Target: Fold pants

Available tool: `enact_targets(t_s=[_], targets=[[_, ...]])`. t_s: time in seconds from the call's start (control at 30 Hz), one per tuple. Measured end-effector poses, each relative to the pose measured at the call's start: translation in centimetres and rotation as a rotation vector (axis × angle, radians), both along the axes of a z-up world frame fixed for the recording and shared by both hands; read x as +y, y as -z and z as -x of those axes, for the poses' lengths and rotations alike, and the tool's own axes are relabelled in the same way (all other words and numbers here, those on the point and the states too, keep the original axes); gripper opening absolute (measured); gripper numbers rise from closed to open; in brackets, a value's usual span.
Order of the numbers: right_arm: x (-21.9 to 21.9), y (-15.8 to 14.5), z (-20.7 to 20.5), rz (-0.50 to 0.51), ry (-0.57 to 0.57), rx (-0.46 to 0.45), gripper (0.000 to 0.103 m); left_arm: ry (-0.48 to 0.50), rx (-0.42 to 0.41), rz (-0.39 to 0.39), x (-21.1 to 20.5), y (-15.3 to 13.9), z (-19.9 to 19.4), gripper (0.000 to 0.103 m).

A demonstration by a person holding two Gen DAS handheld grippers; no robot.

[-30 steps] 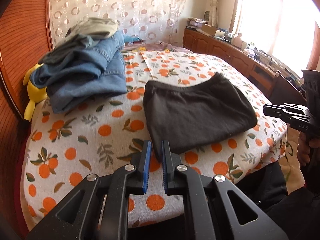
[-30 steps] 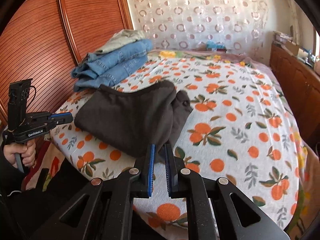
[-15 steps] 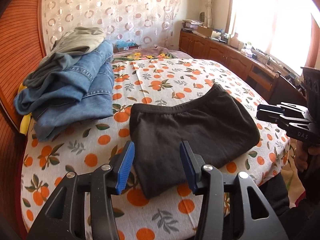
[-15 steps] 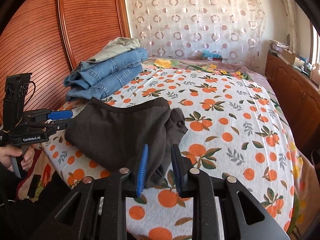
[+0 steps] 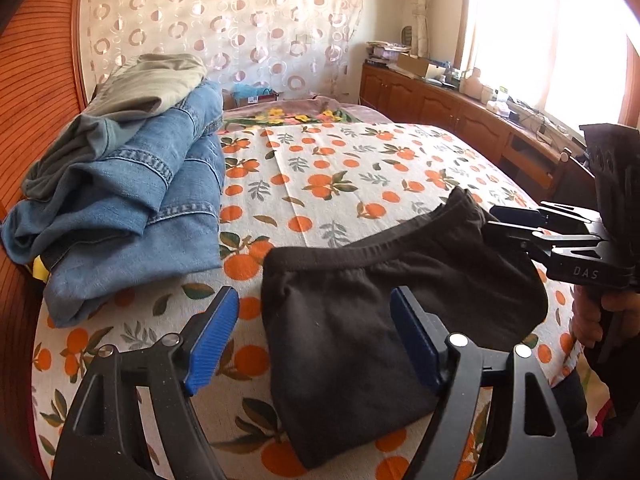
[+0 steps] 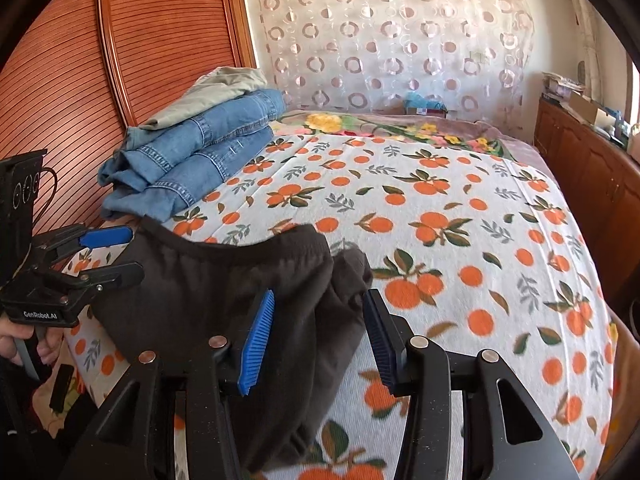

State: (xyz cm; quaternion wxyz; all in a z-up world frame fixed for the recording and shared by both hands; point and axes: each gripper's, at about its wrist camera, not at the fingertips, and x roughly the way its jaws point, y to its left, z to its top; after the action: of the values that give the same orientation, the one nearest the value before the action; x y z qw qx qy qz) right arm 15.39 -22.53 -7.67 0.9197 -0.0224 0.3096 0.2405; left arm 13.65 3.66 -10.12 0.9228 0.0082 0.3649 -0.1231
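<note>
Left gripper (image 5: 314,338) jaws opening, spread over the near edge of the folded black pants (image 5: 384,320), pads off the cloth. Right gripper (image 6: 318,338) jaws opening likewise. Pants lie flat on the orange-print bedspread (image 6: 460,208); stacked jeans (image 5: 132,208) beyond.

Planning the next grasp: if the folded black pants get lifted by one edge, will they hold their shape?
Probably not. The black pants lie limp, their elastic waistband sagging in a curve, so they will likely droop and unfold. The knit looks soft and matte, so likely light and grippy, not slippery. Pushed, they may bunch on the orange-print sheet.
</note>
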Motion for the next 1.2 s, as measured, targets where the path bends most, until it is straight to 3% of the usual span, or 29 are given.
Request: enact_targets(t_s=[0.17,0.37,0.53,0.77,1.0,1.2], targets=[[0.4,-0.3,-1.7,-0.02,-0.006,0.01,0.048,-0.02,0.029,0.0,0.6,0.6,-1.1,0.079],[0.7,1.4,-4.1,0.062,0.082,0.056,0.048,-0.047,0.075,-0.012,1.4,2.0,-2.2,0.079],[0.6,1.6,-4.7,0.025,0.086,0.075,0.048,-0.044,0.088,0.001,1.8,2.5,-2.1,0.079],[0.8,2.1,-4.8,0.019,0.04,0.114,0.048,-0.03,0.121,0.078,2.8,2.5,-3.1,0.078],[0.3,2.3,-5.2,0.001,0.025,0.129,0.048,0.006,0.165,0.136,2.5,2.4,-4.3,0.053],[0.2,2.4,-5.2,-0.01,0.022,0.13,0.048,0.004,0.16,0.114,2.0,2.5,-4.5,0.051]])
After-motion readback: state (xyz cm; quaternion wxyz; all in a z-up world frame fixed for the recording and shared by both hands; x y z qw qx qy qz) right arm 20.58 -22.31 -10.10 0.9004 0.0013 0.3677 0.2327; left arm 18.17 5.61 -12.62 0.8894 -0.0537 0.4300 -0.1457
